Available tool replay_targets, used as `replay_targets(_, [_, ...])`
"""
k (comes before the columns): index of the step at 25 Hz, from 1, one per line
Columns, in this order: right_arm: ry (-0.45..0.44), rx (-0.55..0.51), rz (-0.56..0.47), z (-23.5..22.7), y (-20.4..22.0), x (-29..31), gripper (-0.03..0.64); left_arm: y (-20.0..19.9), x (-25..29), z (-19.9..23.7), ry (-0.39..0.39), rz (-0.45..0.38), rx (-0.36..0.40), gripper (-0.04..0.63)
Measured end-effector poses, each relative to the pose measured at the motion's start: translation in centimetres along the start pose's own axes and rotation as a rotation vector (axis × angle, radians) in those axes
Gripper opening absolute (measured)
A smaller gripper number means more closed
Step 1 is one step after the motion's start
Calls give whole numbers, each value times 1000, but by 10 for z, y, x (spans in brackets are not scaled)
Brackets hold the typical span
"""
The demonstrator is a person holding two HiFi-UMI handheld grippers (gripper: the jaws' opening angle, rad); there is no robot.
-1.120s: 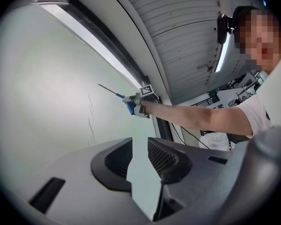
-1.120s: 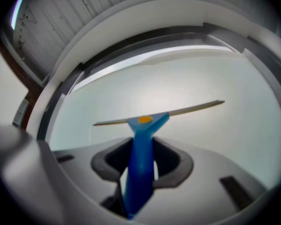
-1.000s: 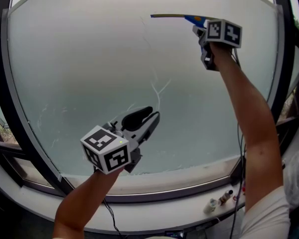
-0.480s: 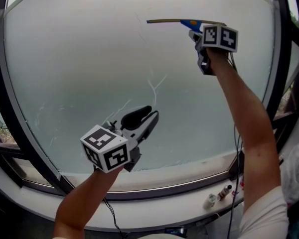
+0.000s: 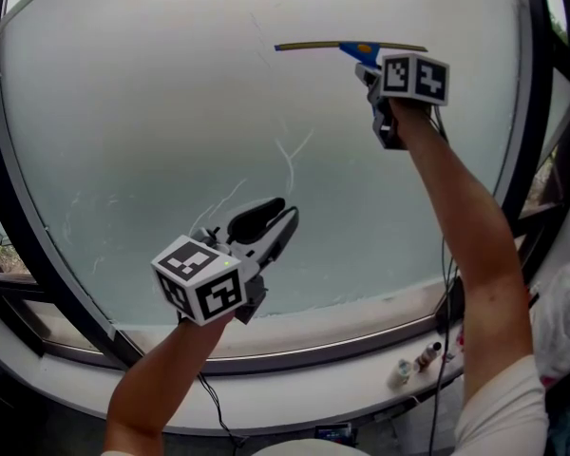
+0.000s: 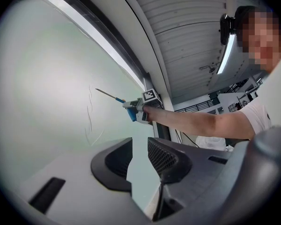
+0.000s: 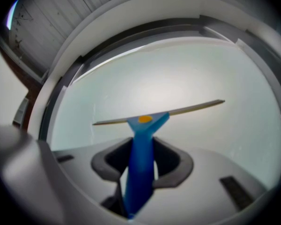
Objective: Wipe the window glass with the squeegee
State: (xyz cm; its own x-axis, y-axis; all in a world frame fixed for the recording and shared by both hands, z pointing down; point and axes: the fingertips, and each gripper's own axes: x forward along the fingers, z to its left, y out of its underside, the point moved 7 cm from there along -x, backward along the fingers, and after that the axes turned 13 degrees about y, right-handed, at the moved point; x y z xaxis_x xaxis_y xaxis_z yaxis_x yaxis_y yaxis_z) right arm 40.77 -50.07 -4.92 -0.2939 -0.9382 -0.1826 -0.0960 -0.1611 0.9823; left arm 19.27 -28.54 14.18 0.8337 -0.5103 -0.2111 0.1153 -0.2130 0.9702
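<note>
I am wiping the large pale, hazy window glass (image 5: 152,112), and for this stroke I am judging that the blade wants even pressure along its whole edge. It should stay level and come down in one straight pass. It should also overlap the thin white streaks (image 5: 290,160) trailing down the middle of the pane, so that no strip is being missed. On the left, the left gripper (image 5: 283,215) is hovering near the lower middle of the glass, its jaws spread partway. Nothing is sitting between them; only the pane is showing through the gap, and I am seeing no contact with it. On the right, the right gripper (image 5: 369,65) is pinching the handle of the blue plastic squeegee (image 5: 350,47), its jaws pressing on either side of the stem. The thin brass-coloured blade is lying level high on the right part of the pane and, as far as I can judge, flat against the glass.
</note>
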Motion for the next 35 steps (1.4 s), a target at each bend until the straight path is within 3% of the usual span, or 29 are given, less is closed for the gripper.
replay_targets(10, [24, -37, 14, -1, 24, -13, 147, 15, 0, 3, -1, 14, -30, 124])
replay_targets(15, [-19, 23, 65, -4, 45, -2, 147, 17, -1, 3, -5, 20, -45, 124])
replay_targets(35, [3, 34, 126, -12, 99, -14, 147, 33, -2, -5, 7, 36, -90, 124])
